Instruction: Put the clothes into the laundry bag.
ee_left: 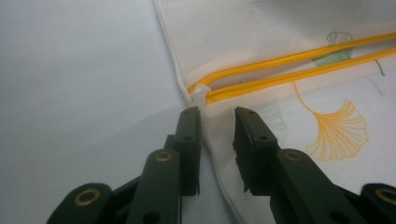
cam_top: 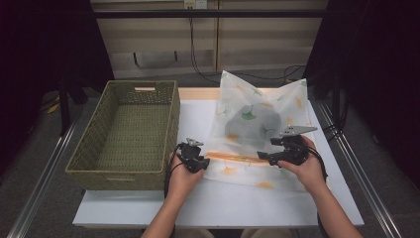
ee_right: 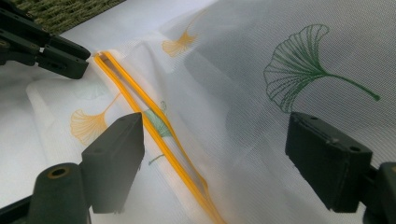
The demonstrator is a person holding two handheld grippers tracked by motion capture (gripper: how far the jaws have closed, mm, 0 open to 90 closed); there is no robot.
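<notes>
White mesh laundry bag (cam_top: 257,134) with ginkgo-leaf print lies on the white table (cam_top: 198,203), right of centre, its far corners standing up; a dark bundle shows dimly through the mesh. Orange zipper (cam_top: 237,157) runs across the bag's near part and is partly open (two orange tapes apart in both gripper views).

Left gripper (cam_top: 194,157) sits at the bag's left edge, at the zipper's closed end. In the left gripper view (ee_left: 217,121) its jaws stand narrowly apart, with the bag's seamed edge (ee_left: 205,135) running up between them. The left jaw lies right by the seam; whether it touches, I cannot tell. The white zipper end tab (ee_left: 198,93) lies just beyond the tips. No pinch seen.

Right gripper (cam_top: 282,153) rests over the bag's right half, just beyond the zipper. Its jaws are spread wide (ee_right: 215,154), straddling mesh and the zipper line (ee_right: 159,126), gripping nothing.

Woven green basket (cam_top: 129,134) stands at the table's left, just beside the bag, with nothing in it.
</notes>
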